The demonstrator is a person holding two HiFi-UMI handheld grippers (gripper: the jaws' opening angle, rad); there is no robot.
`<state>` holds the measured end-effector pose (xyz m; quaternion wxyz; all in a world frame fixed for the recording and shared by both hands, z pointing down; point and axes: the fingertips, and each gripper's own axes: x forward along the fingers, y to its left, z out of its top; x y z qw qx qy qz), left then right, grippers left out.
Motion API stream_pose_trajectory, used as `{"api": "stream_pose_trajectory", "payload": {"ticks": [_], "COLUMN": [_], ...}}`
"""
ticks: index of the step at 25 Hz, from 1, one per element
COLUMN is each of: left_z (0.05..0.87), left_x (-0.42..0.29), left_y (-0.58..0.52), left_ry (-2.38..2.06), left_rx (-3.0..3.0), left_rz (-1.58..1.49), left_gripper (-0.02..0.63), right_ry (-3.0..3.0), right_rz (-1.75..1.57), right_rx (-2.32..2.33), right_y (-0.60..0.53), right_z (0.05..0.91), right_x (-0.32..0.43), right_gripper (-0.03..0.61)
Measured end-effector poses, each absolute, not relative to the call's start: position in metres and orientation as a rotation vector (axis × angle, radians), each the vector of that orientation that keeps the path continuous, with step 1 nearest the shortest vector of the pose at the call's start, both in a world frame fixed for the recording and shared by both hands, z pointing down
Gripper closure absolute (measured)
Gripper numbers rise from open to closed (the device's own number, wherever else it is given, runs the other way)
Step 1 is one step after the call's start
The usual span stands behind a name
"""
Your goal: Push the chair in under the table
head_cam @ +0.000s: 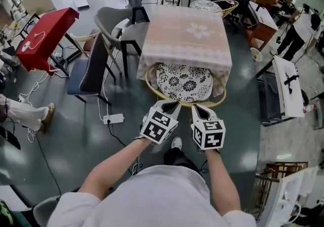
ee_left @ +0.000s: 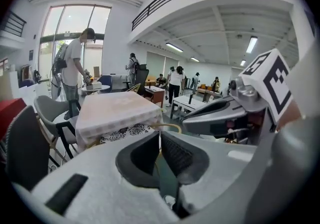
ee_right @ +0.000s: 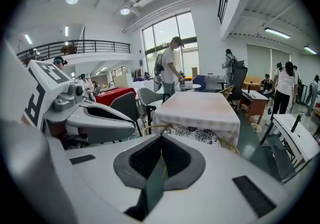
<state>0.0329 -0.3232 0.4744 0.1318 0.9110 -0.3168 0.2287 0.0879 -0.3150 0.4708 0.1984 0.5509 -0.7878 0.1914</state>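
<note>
- Square table [head_cam: 185, 39], mid-scene, under a pale pink-and-white cloth with one flower motif in the middle; the cloth hangs over all edges.
- Red-draped table [head_cam: 46, 33], far left, well apart from the square table.
- Rattan chair [head_cam: 183, 83], at the near side of the square table. Its far part sits under the hanging cloth and its near part sticks out toward the person.
  - Looks: round cushion in a black-and-white floral print, ringed by a tan rattan hoop.
  - Pointing: the hoop's curved edge bulges near, toward the person, and the opposite side goes in under the table. It reads as round from above, so there is no clear long axis.
  - In both gripper views the hoop [ee_right: 150, 129] arcs just below the cloth edge, with the print behind it.
- Grey chair [head_cam: 117, 25], at the table's far-left corner, partly tucked in.
- Dark chair [head_cam: 90, 66], left of the table, standing free on the floor.
- Second rattan chair [head_cam: 224, 5], at the table's far-right side.
- Left gripper [head_cam: 171, 103], just near of the hoop's near edge and not clearly touching it. Its own view [ee_left: 159, 135] shows the pads drawn together at the tips with nothing between them.
- Right gripper [head_cam: 199, 108], beside the left one and also just short of the hoop. Its own view [ee_right: 161, 140] shows the pads meeting, empty.
- White power strip [head_cam: 113, 119], on the floor near-left of the rattan chair, with its cable trailing.
</note>
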Motion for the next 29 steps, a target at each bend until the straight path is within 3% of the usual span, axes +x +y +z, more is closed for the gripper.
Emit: {"api": "stream_pose_trajectory", "payload": {"ticks": [29], "left_z": [0.446], "left_x": [0.031], "left_y": [-0.255], "left_ry": [-0.965], "left_rx": [2.635], "left_rz": [0.532], "left_gripper": [0.609], "right_ry": [-2.300], "right_rz": [0.512], "right_rx": [1.579], "right_y": [-0.243], "right_z": [0.440], "right_x": [0.063], "right_gripper": [0.575]}}
